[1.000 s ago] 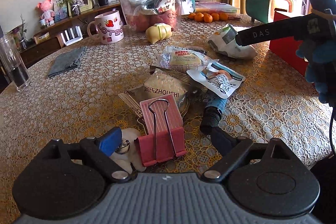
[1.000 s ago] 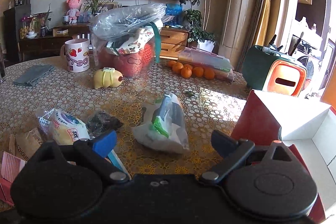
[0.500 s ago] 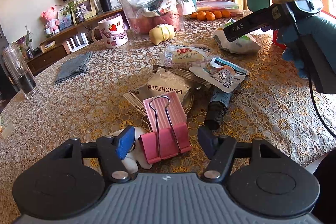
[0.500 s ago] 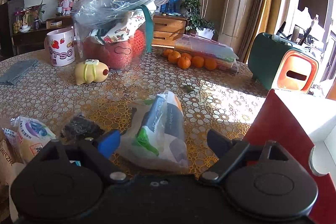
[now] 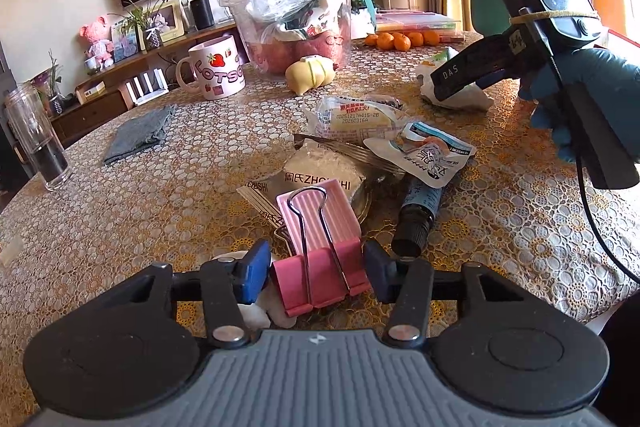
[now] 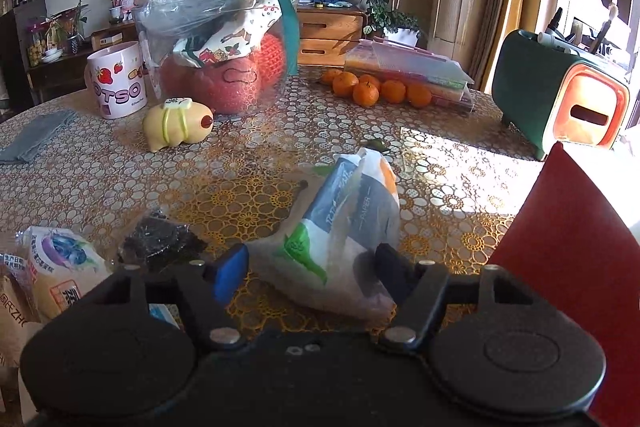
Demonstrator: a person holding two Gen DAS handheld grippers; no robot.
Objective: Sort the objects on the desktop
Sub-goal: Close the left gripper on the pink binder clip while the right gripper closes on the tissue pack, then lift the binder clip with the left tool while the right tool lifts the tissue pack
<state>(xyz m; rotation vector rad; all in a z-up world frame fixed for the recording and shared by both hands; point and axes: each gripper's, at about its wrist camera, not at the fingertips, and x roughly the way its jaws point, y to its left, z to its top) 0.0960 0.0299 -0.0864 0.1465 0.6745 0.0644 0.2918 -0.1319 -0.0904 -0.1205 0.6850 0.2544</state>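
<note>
Left tool (image 5: pixel 316 273) spread, straddling pink clip (image 5: pixel 320 247); right tool (image 6: pixel 308 271) spread around tissue pack (image 6: pixel 344 227), red box (image 6: pixel 572 247) close.

Ahead of our left tool (image 5: pixel 316 269) the pink binder clip (image 5: pixel 320 247) fills the gap, with snack packets (image 5: pixel 352 117) and a dark bottle (image 5: pixel 418 213) crowding behind. Toward the table's (image 5: pixel 120 211) left edge we see bare lace. The red box (image 6: pixel 572 267) walls the right edge beside the tissue pack (image 6: pixel 348 227).
</note>
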